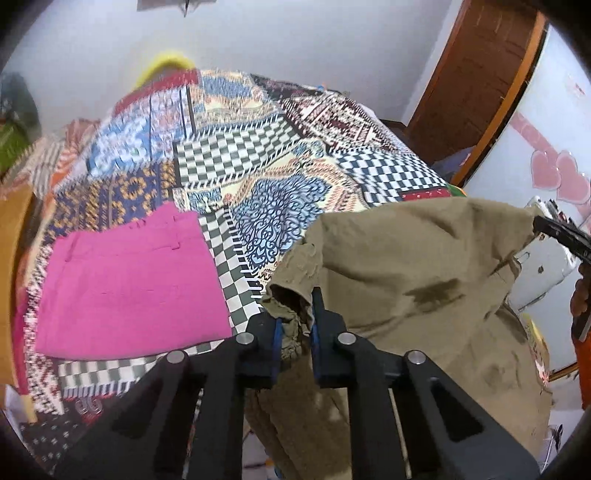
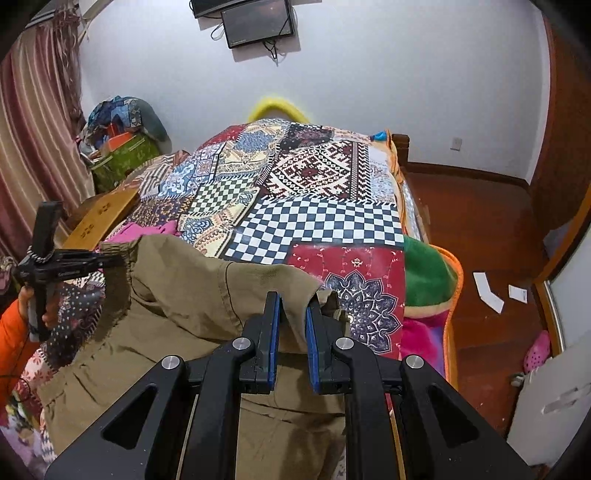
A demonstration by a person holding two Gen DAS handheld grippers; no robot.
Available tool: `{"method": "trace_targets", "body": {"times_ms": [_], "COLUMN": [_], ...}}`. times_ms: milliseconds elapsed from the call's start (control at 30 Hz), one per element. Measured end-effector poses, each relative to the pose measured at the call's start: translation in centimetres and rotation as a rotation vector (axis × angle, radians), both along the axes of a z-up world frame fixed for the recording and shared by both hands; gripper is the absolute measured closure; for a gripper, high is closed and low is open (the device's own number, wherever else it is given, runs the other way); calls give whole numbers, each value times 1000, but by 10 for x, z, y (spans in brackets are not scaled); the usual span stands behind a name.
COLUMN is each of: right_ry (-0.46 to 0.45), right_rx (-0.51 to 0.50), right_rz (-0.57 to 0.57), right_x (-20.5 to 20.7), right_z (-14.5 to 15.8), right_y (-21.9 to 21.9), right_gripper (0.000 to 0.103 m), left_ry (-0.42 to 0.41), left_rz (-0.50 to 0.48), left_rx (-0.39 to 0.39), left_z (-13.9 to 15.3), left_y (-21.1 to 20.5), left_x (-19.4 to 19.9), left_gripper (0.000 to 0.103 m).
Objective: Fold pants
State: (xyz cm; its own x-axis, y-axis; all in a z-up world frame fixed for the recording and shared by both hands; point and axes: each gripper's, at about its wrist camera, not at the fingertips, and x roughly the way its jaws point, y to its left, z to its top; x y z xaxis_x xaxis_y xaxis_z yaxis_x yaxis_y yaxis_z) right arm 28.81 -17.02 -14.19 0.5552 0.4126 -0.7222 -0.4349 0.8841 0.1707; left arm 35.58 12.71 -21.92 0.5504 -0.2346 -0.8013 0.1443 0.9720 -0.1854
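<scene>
Hand-held gripper pair at work over a bedroom bed: the left hand-held gripper (image 1: 295, 325) is clamped on 1 bunched corner of the khaki pants (image 1: 413, 280), and the right hand-held gripper (image 2: 290, 325) pinches the opposite corner, so the garment hangs between them above the near edge of the bed (image 2: 317, 221), its lower part draping down toward the person. The step in hand looks like carrying the raised pants out to lay them flat on the patchwork bedspread (image 1: 258, 166). Doing it well likely means keeping both corners level and the top edge taut, then lowering the fabric onto the open checkered stretch so the cloth lands smooth and not bunched; the left corner is wadded between the pads, which could leave a crease there. Largest of the neighbours is the bedspread itself, then a folded pink garment (image 1: 129, 280) lying on the bed's left side, just beside the khaki cloth and the likeliest thing to be overlapped. A green and orange blanket (image 2: 428, 273) spills off the right corner. Farther off sit a green box of clutter (image 2: 122, 155), a wall screen (image 2: 258, 22) and 2 paper scraps (image 2: 487, 291) on the wooden floor, none in the way.
</scene>
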Motion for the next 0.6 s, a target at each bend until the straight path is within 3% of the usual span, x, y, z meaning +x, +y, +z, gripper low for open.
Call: {"method": "trace_targets", "body": {"times_ms": [367, 600], "right_ry": [-48, -37], "right_rx": [43, 67], "right_rz": [-13, -41], "right_x": [-40, -83], "right_z": [40, 46], "right_y": [-14, -34], "right_gripper": [91, 91], "left_ry": [-130, -146], "left_rz": [-19, -41], "left_rx": [34, 14], "left_z": [80, 93], "left_y": [-21, -35], "left_x": [-80, -140], "left_gripper": [92, 93]}}
